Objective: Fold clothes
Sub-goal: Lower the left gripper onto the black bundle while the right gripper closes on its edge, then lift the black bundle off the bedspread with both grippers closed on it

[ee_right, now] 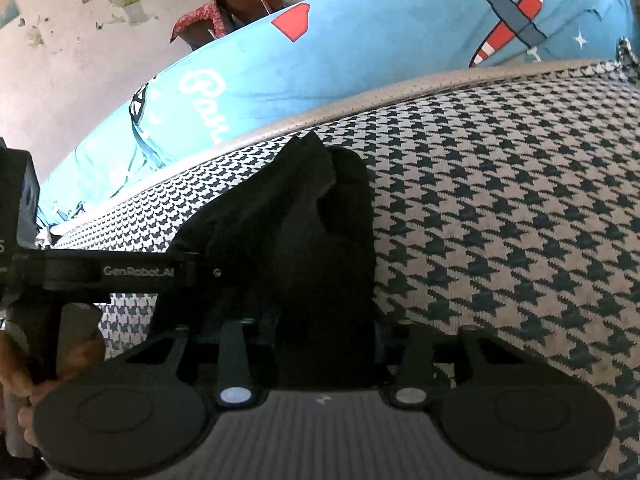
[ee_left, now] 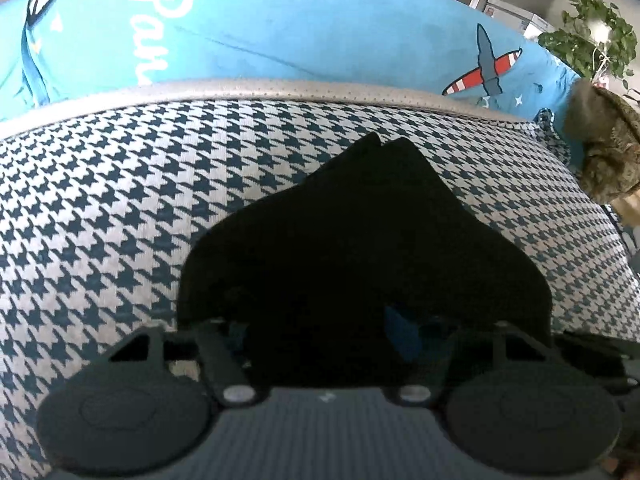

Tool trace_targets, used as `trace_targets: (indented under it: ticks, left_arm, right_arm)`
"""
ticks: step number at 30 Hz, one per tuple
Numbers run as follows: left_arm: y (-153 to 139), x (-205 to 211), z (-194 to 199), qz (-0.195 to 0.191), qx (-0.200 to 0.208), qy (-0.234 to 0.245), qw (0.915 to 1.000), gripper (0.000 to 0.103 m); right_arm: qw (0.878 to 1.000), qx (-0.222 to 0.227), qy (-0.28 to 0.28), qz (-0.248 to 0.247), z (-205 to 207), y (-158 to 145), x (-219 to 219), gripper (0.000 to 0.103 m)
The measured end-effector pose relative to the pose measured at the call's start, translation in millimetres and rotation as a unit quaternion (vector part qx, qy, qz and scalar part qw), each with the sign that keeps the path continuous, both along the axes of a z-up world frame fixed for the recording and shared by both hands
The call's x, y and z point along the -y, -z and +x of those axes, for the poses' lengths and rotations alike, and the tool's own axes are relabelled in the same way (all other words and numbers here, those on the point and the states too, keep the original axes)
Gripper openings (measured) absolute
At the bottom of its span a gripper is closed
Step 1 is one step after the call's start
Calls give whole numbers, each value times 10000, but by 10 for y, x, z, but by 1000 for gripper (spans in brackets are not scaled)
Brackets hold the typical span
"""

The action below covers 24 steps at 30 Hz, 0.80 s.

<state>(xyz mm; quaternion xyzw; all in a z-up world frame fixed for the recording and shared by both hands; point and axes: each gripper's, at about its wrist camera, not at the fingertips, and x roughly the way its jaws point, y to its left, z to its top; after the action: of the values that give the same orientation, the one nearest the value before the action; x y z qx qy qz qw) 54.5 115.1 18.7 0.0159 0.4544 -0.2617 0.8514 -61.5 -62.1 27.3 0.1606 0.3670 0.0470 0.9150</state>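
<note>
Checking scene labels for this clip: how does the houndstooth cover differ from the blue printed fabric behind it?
The houndstooth cover carries a small repeating dark-and-white check; the blue fabric is plain blue with scattered prints, an airplane and white lettering. The cover lies in front with the black garment on it; the blue fabric rises behind, with no clothing on it. Both are patterned textiles.

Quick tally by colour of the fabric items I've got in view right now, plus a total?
Black garment: 1
Houndstooth cover, dark blue and white: 1
Bright blue printed cushion: 1
Brown furry item at the right edge: 1
Total: 4
</note>
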Motion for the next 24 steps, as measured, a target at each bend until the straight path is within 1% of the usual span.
trace_targets:
  ticks: [1, 3, 6, 9, 11, 15, 20, 24]
  left_arm:
    - [-16, -7, -15, 27, 49, -31, 10000, 50]
    - [-59, -6, -61, 115, 194, -82, 9997, 37]
    - [-111, 14, -147, 311, 446, -133, 9984, 29]
    - [-148, 66, -257, 602, 750, -145, 9953, 24]
    - [-172, 100, -329, 788, 945, -156, 9923, 23]
    - [-253, 92, -432, 945, 1140, -290, 9886, 22]
    - [-396, 7, -536, 1075, 1323, -503, 9841, 22]
    - [-507, -84, -603, 1086, 1468, -695, 9807, 22]
  right_arm:
    - [10000, 23, -8, -23, -2, -11, -7, 35]
    - [9999, 86, -33, -89, -10, -38, -33, 31]
    - [9994, 217, -92, -235, -27, -87, -96, 27]
    - [9986, 347, -151, -381, -44, -136, -159, 25]
    - [9978, 428, -187, -462, -54, -170, -196, 24]
    - [9964, 600, -244, -545, -79, -256, -282, 24]
    - [9939, 825, -336, -646, -117, -369, -396, 24]
    - [9918, 992, -396, -697, -135, -458, -488, 24]
